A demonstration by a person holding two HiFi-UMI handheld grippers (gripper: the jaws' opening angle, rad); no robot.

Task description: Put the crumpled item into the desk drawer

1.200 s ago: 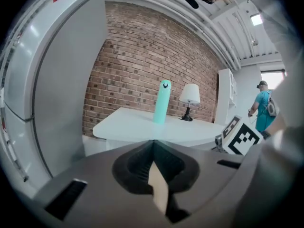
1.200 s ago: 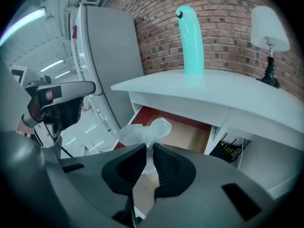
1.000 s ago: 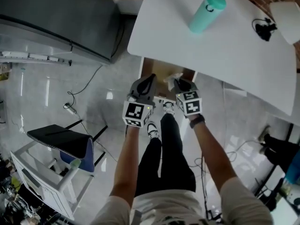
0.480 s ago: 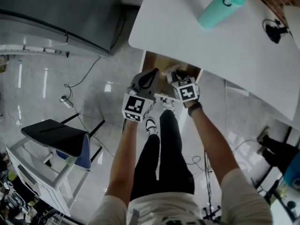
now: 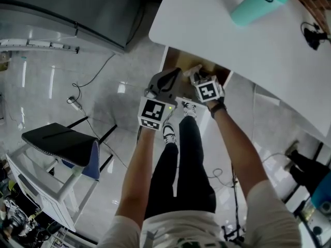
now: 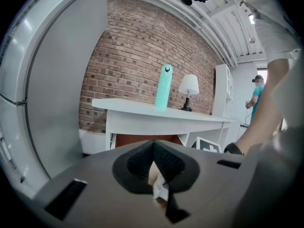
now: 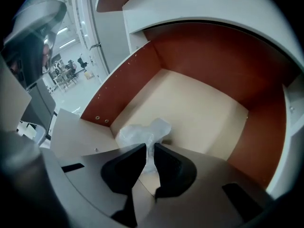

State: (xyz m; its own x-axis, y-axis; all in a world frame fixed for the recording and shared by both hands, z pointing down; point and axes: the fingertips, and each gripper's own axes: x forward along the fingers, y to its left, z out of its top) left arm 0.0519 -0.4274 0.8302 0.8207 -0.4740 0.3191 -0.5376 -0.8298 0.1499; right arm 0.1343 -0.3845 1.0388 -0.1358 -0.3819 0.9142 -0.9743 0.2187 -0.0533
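Crumpled item hangs between the jaws of my right gripper, right over the open desk drawer with its pale floor and red-brown walls. Those jaws are opening now, pads only just pinching the white plastic. My left gripper sits just beside, at the drawer's front, jaws clenched together on nothing. The white scrap showing beneath them is probably that same crumpled item, though I can't be sure. The white desk is above.
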